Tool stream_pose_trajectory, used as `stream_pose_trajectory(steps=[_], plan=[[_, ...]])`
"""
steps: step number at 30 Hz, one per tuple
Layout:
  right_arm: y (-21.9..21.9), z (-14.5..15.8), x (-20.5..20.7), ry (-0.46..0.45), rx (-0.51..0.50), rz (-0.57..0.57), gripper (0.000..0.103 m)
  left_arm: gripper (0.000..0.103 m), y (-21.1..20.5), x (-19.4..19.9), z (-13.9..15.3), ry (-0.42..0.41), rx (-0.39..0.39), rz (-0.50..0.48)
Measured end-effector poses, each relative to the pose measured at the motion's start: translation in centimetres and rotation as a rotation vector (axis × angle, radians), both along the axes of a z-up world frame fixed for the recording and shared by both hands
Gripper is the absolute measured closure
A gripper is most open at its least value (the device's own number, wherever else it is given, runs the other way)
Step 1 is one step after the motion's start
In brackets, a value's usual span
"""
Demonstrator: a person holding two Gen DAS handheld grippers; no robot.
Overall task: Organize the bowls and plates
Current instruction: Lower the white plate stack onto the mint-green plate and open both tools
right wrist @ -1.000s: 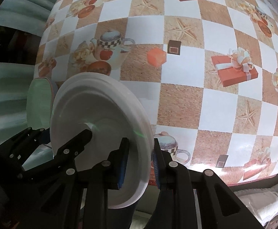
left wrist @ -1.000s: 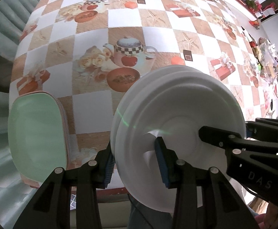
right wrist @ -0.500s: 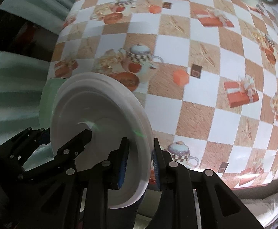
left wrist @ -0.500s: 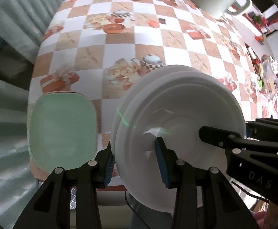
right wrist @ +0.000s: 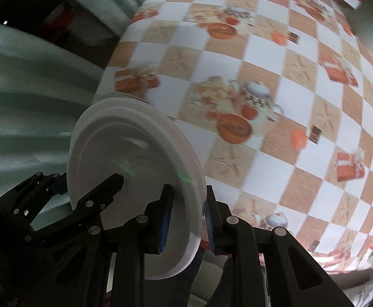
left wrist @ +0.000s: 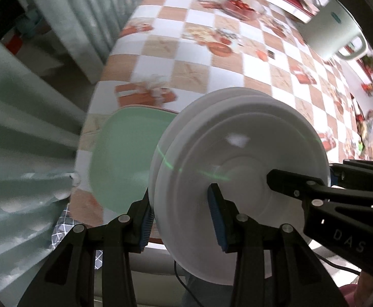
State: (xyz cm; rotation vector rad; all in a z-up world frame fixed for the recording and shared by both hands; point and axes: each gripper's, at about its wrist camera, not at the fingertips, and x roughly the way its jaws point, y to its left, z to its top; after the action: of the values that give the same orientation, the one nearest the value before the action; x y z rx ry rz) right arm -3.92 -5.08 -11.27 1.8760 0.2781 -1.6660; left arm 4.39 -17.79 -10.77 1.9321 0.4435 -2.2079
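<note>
Checkered tablecloth [left wrist: 232, 76] fills the frame; green plate [left wrist: 125, 158] flat near its edge, 9 o'clock of the white plates [left wrist: 237, 158]; those are held on edge above it, left gripper [left wrist: 181, 220] and right gripper [right wrist: 186, 220] both clamped on the rim.

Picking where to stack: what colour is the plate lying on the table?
Pale mint green plate, seen best in the left wrist view.

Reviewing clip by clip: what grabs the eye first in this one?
A stack of white plates fills the foreground, held on edge above the checkered tablecloth, the left gripper and right gripper each clamped on its rim. A mint-green dish lies behind it near the table corner.
</note>
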Motion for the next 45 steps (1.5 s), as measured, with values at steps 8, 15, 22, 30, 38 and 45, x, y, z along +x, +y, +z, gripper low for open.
stream_pose_trajectory(steps=[8, 15, 22, 30, 38, 45], plan=[[-4.3, 0.3, 1.4, 0.020, -0.013, 0.071, 0.078, 0.059, -4.1, 1.2, 0.1, 0.002, -0.016, 0.078], [-6.8, -0.6, 2.5, 0.015, -0.003, 0.103, 0.078, 0.059, -6.3, 1.5, -0.8, -0.019, -0.021, 0.100], [-8.3, -1.9, 2.1, -0.007, 0.013, 0.095, 0.077, 0.059, -7.5, 1.0, -2.1, -0.044, -0.019, 0.098], [-9.0, -3.6, 1.8, -0.040, 0.035, 0.091, 0.077, 0.059, -8.0, 0.5, -3.6, -0.071, -0.012, 0.085], [-9.2, -4.7, 1.6, -0.054, 0.037, 0.091, 0.077, 0.059, -8.1, 0.3, -4.2, -0.070, -0.017, 0.085], [-9.0, -4.5, 1.4, -0.061, 0.030, 0.104, 0.077, 0.034, -8.0, 0.3, -3.6, -0.045, -0.111, 0.071]])
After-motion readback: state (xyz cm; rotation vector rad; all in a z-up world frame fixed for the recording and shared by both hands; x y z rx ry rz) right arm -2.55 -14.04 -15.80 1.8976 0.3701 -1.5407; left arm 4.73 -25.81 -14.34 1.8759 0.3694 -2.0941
